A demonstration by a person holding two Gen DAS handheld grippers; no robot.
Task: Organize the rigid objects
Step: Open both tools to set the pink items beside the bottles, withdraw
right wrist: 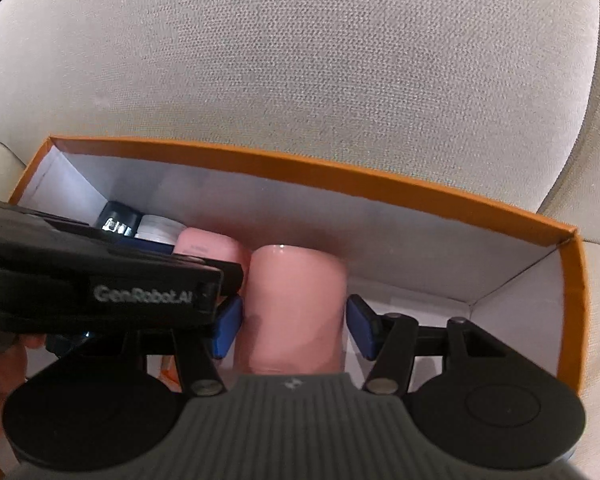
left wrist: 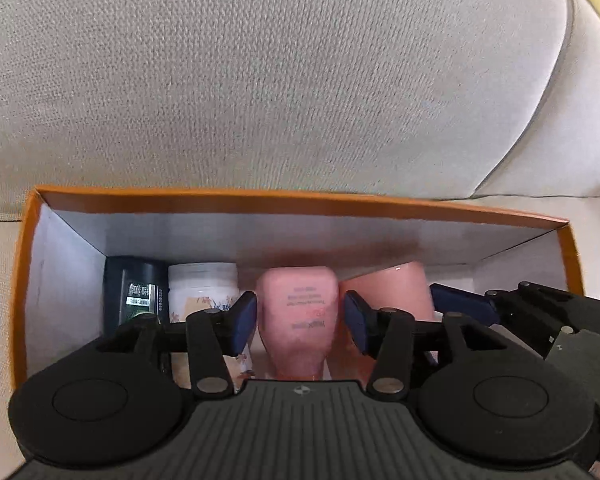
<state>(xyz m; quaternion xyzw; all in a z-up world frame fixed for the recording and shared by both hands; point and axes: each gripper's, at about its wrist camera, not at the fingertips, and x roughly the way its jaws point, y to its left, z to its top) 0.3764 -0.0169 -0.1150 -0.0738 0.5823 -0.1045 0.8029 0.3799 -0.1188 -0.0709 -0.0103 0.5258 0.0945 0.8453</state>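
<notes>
Box point(left wrist: 460, 210) on sofa cushion point(left wrist: 260, 80): four containers in a row along its far wall.

From the box's left wall: dark bottle point(left wrist: 134, 292), white jar point(left wrist: 202, 284), pink tube point(left wrist: 298, 312), pink cup point(right wrist: 296, 312), packed upright, likely to save room. Left claw point(left wrist: 300, 322) straddles the tube, pads just clear, seemingly released. Right claw point(right wrist: 294, 326) brackets the cup; whether its pads press it I cannot tell.

box point(left wrist: 300, 200) orange, white inside | bottles point(left wrist: 296, 308) pink | sofa point(left wrist: 260, 80) beige
</notes>
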